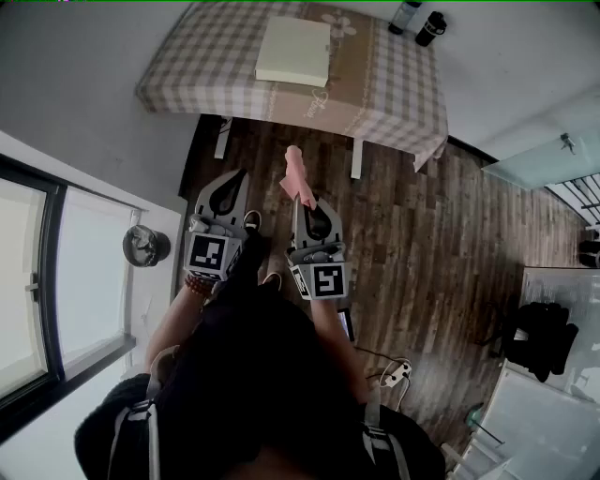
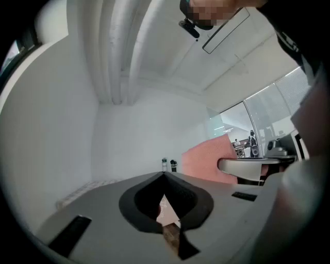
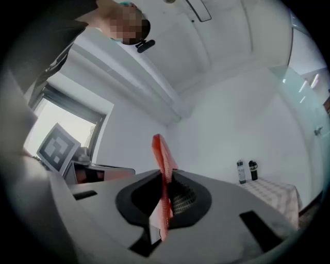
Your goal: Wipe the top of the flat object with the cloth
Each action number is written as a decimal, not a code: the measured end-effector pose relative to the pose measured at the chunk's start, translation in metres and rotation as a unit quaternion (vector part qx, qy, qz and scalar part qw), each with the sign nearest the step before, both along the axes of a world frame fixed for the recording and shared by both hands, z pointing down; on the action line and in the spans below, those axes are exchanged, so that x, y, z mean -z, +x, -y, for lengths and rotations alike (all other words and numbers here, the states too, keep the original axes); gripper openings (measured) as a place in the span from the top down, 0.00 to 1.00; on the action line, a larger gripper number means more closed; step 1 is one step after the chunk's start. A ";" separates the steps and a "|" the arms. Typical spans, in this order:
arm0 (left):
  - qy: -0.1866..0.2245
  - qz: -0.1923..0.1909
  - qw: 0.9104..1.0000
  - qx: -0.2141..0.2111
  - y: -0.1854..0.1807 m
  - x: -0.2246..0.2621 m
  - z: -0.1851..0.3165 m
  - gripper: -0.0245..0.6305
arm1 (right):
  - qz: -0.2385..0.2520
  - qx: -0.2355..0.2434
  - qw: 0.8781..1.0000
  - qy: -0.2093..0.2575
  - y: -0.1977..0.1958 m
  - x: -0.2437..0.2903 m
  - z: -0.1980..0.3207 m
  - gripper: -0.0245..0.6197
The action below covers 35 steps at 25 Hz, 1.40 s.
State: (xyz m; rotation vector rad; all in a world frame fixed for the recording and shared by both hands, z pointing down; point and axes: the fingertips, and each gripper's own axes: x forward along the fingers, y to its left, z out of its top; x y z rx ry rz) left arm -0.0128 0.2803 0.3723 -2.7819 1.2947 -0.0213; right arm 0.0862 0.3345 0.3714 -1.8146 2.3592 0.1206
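Right gripper (image 3: 166, 178) jaws pinch cloth (image 3: 161, 148) (pink); left gripper (image 2: 164, 175) jaws together.

Bare floor (image 1: 422, 234) before table (image 1: 394, 89), bottles (image 1: 430, 28) at corner beyond flat object (image 1: 293, 52)

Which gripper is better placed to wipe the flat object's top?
Right, probably. The right gripper is clamped on the pink cloth; the left gripper is shut and empty. Both are short of the table bearing the flat object.
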 end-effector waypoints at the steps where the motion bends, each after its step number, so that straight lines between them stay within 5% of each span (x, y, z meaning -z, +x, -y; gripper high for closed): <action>1: 0.003 -0.003 1.000 -0.003 0.003 -0.001 0.006 0.96 | 0.001 0.003 1.000 0.000 0.002 -0.001 0.007 0.94; 9: 0.001 -0.030 1.000 0.002 0.007 -0.021 0.092 0.96 | -0.006 0.018 1.000 0.000 0.010 -0.014 0.090 0.94; 22: -0.026 -0.014 1.000 0.007 0.011 -0.062 0.318 0.96 | -0.038 0.011 0.999 -0.032 0.024 -0.010 0.319 0.94; 30: -0.075 0.005 0.997 -0.029 -0.007 -0.099 0.346 0.91 | -0.115 0.044 0.991 -0.050 0.008 -0.012 0.377 0.94; 32: -0.089 0.010 0.995 -0.047 0.004 -0.115 0.351 0.81 | -0.145 0.067 0.985 -0.064 0.013 -0.019 0.397 0.94; 35: -0.098 0.038 0.992 -0.070 0.020 -0.143 0.365 0.80 | -0.199 0.108 0.970 -0.085 0.019 -0.031 0.444 0.94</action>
